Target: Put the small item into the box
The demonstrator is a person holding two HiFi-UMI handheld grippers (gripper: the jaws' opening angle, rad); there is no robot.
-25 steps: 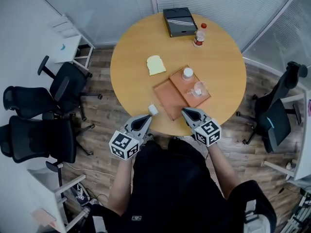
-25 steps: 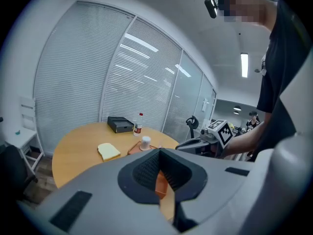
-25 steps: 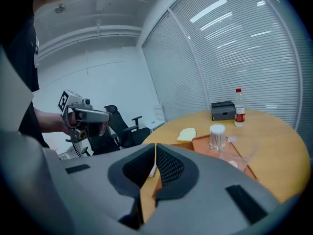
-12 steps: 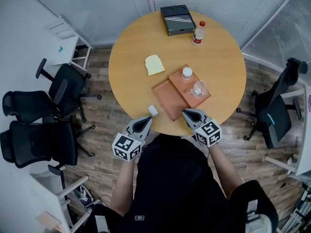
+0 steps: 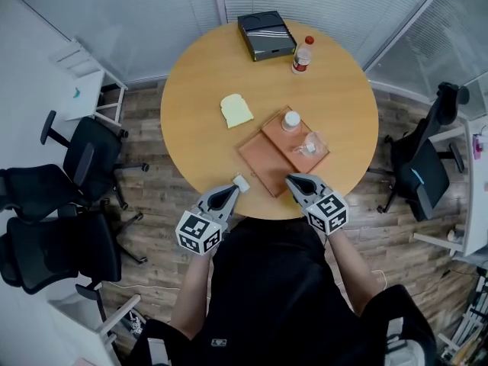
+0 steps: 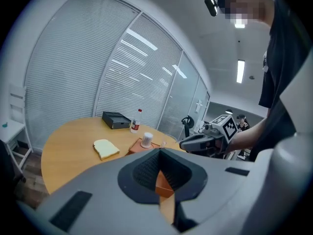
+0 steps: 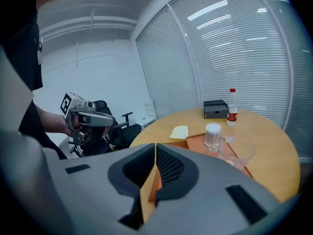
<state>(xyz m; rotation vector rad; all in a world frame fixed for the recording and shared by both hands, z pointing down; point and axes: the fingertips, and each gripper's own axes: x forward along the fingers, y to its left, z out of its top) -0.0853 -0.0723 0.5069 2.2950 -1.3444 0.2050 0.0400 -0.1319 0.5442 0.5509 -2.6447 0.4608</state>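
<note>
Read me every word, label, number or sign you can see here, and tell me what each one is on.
No text here can be read.
Clear plastic bottle with a red cap: red label, print too small to read.
Marker cubes on the left tongs and right tongs: black-and-white square patterns only, no letters or numbers.
Black rectangular box: no print visible.

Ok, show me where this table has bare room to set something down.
Bare: the wide left stretch between the yellow slice and the table rim; the right side beyond the bottle and trays. Crowded: the near edge, around the trays and small white item.
</note>
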